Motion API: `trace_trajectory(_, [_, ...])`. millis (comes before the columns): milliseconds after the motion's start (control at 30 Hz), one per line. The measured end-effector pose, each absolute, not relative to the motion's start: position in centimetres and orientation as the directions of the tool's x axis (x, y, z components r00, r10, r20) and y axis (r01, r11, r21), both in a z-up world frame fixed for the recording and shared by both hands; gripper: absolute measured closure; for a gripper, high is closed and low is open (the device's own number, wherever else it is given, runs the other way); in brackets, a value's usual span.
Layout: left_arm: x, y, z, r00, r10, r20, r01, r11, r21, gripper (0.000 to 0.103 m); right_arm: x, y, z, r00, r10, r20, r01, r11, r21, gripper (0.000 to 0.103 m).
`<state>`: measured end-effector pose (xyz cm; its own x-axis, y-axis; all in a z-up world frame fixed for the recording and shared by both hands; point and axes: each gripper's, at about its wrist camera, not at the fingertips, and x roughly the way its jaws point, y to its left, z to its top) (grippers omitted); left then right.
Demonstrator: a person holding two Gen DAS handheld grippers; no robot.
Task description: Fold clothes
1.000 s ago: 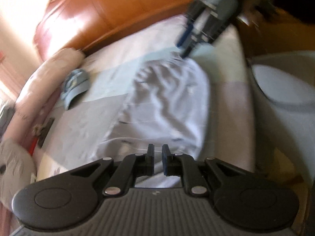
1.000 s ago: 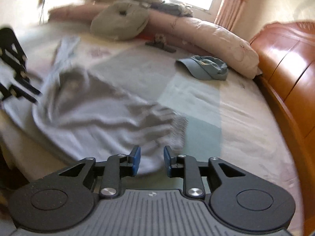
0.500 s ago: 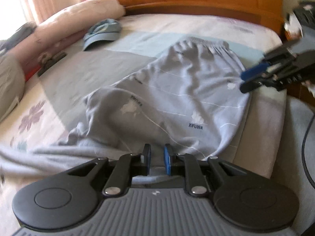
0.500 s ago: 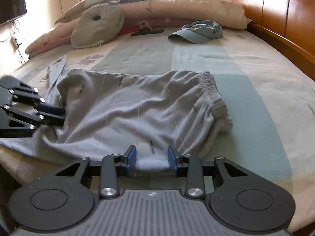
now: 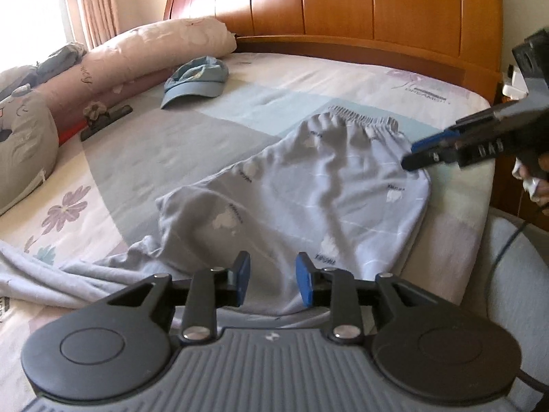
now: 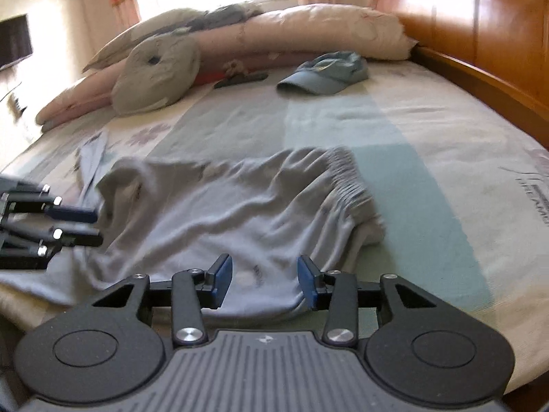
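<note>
Pale grey-blue trousers with small white prints lie spread on the bed, the elastic waistband toward the headboard. My left gripper hovers over their near edge. Its jaws are opening; cloth lies under the gap and the pads do not press it. The trousers also fill the right wrist view, waistband on the right. My right gripper stands over the near hem, jaws opening, the cloth loose between them. Each gripper shows in the other's view: right gripper, left gripper.
A blue cap and a black clip lie farther up the bed, near long pink pillows and a grey round cushion. The wooden headboard bounds the far side. A grey padded seat stands beside the bed.
Both views have rolled level from a tilted, blurred state. The trousers have settled flat on the bed, and both grippers' jaws have widened from nearly shut.
</note>
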<state>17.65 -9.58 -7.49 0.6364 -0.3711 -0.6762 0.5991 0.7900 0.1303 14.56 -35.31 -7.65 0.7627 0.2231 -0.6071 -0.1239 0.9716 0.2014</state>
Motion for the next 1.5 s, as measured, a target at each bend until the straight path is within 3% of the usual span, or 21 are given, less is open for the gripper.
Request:
trace_trajectory(333, [17.7,-9.8,-9.8,0.598,-0.375,-0.708,0.597,0.798,0.082,0.070,15.2,-38.7,-9.4,0.766,0.230,-0.600,0.007,0.931,0.365,0.058])
trace_trajectory(433, [17.8,-9.5,-9.8,0.593,-0.376,-0.712,0.597,0.798,0.076,0.068,16.1,-39.3,-10.4,0.764,0.255,-0.592,0.024,0.907,0.421,0.064])
trace_trajectory(533, [17.8,-9.3,-9.6,0.587,-0.365,-0.723,0.604,0.792,0.091,0.067,16.5,-39.9,-10.8,0.772,0.264,-0.578,0.042,0.887,0.461,0.094])
trace_trajectory(567, [17.7,-9.2,-9.5,0.585,-0.360,-0.727,0.607,0.788,0.099,0.067,16.3,-39.9,-10.6,0.779,0.265,-0.568,0.038,0.885,0.465,0.098])
trace_trajectory(733, [17.6,-8.9,-9.2,0.575,-0.349,-0.740,0.609,0.787,0.103,0.067,14.9,-39.8,-9.2,0.800,0.255,-0.543,0.018,0.895,0.446,0.099])
trace_trajectory(933, [17.4,-9.1,-8.7,0.587,-0.343,-0.733,0.603,0.790,0.114,0.068,14.5,-39.9,-10.5,0.767,0.222,-0.602,0.072,0.902,0.425,0.097])
trace_trajectory(1000, [17.4,-9.1,-8.4,0.595,-0.345,-0.726,0.599,0.793,0.114,0.069,14.2,-40.1,-10.0,0.780,0.204,-0.592,0.088,0.901,0.426,0.090])
trace_trajectory(1133, [17.5,-8.8,-8.1,0.607,-0.351,-0.713,0.582,0.807,0.099,0.069,13.5,-39.7,-7.5,0.823,0.144,-0.549,0.081,0.927,0.365,0.088])
trace_trajectory(1300, [18.0,-8.0,-9.1,0.579,-0.352,-0.735,0.531,0.847,0.013,0.067,13.9,-37.3,-6.5,0.829,0.257,-0.496,-0.049,0.918,0.393,0.074])
trace_trajectory(1500, [17.4,-5.3,-7.9,0.601,-0.356,-0.715,0.459,0.887,-0.056,0.057,16.6,-32.9,-9.3,0.721,0.330,-0.609,-0.126,0.927,0.353,0.066])
